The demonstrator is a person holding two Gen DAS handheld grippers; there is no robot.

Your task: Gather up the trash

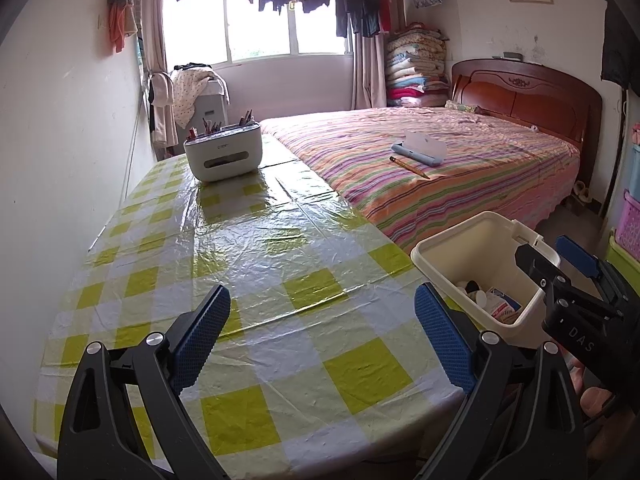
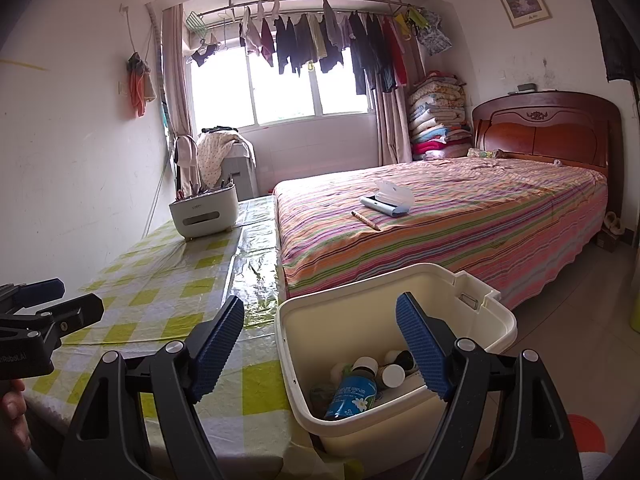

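— Start close. What are the two claws doing?

— The left gripper (image 1: 322,334) hangs over the near end of the table (image 1: 248,240), its blue pads spread wide with nothing between them. The right gripper (image 2: 320,350) is also spread wide and empty; it sits above the near rim of the cream bin (image 2: 496,320).

— And the trash?

— Inside that bin, which stands just off the table's right edge, beside the bed (image 2: 460,216). In the right wrist view a dark blue bottle (image 2: 352,394) with a flower on its label lies at the bottom, with white-capped bottles (image 2: 390,374) next to it. The left wrist view shows a small printed packet (image 1: 502,304) in there too (the rest is too jumbled to name).

— Anything on the table itself?

— The green-and-white checked plastic cloth (image 1: 304,288), glossy and creased. At the far end stands a white organiser box (image 1: 223,154) with pens sticking out of the top.

— Farther out?

— On the striped bedspread lie an open blue pencil case (image 1: 420,151) and, just beside it, a pencil (image 1: 409,167). Behind that is the dark wooden headboard (image 2: 548,132), a stack of folded quilts (image 2: 438,116) in the corner, and clothes (image 2: 320,40) hung on a rail across the bright window (image 2: 276,92).
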